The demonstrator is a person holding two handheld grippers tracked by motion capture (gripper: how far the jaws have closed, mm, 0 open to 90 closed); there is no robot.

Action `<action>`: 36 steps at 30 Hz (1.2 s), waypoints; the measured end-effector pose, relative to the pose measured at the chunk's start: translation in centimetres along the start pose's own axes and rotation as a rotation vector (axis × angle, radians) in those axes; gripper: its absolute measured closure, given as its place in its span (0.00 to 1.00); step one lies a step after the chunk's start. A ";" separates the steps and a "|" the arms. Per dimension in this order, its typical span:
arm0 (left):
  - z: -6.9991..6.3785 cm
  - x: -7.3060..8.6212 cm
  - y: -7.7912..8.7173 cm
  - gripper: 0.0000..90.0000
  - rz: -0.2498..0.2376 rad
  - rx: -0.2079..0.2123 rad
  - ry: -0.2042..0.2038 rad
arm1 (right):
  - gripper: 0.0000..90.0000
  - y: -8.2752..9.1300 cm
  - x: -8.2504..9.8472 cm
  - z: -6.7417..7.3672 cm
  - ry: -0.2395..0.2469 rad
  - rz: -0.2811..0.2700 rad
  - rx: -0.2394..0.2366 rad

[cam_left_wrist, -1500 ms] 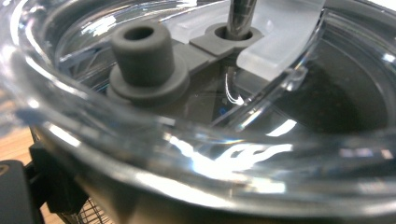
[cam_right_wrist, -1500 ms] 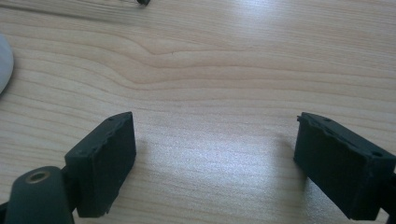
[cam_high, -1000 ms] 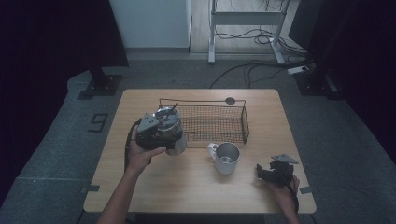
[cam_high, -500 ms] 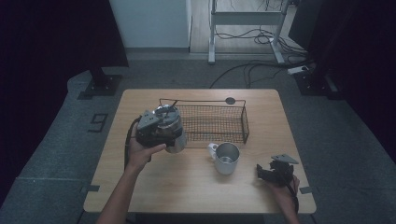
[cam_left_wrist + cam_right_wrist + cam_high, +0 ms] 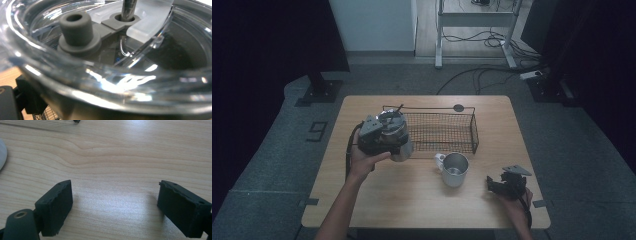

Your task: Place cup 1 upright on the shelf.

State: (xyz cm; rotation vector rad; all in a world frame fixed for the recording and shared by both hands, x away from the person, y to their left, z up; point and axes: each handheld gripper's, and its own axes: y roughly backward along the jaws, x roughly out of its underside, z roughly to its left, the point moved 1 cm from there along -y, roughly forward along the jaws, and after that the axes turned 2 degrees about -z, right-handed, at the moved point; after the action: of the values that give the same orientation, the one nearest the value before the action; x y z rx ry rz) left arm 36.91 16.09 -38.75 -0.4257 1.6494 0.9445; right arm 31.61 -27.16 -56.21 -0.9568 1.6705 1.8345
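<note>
My left gripper (image 5: 382, 139) is shut on a steel tumbler (image 5: 399, 136) with a clear lid, held just above the table at the left end of the wire basket (image 5: 474, 131). The left gripper view looks close on that lid (image 5: 112, 82), with its grey stopper (image 5: 76, 27) and a straw (image 5: 128, 7) through it; one black finger (image 5: 27, 100) shows at the lower left. My right gripper (image 5: 504, 184) rests low at the table's front right. Its jaws (image 5: 115, 205) stand open over bare wood with nothing between them.
A steel mug (image 5: 454, 169) with a white handle stands in front of the basket, between the two hands. A small black disc (image 5: 458, 107) lies behind the basket. The wooden table (image 5: 412, 205) has free room along its front edge.
</note>
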 end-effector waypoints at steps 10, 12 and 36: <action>0.1 -0.6 -0.3 0.05 -0.005 -0.004 -0.005 | 0.14 0.0 0.0 0.0 0.000 0.000 0.000; 0.0 -0.7 -0.3 0.05 -0.004 -0.005 -0.005 | 0.14 0.0 0.0 0.0 0.000 0.000 0.000; 0.4 -2.2 -1.2 0.05 -0.009 -0.003 0.001 | 0.14 0.0 0.0 0.0 0.000 0.000 0.000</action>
State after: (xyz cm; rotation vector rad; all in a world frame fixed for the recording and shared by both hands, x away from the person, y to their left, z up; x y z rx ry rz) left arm 38.66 15.19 -37.17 -0.4359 1.6459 0.9406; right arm 31.61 -27.16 -56.21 -0.9569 1.6704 1.8344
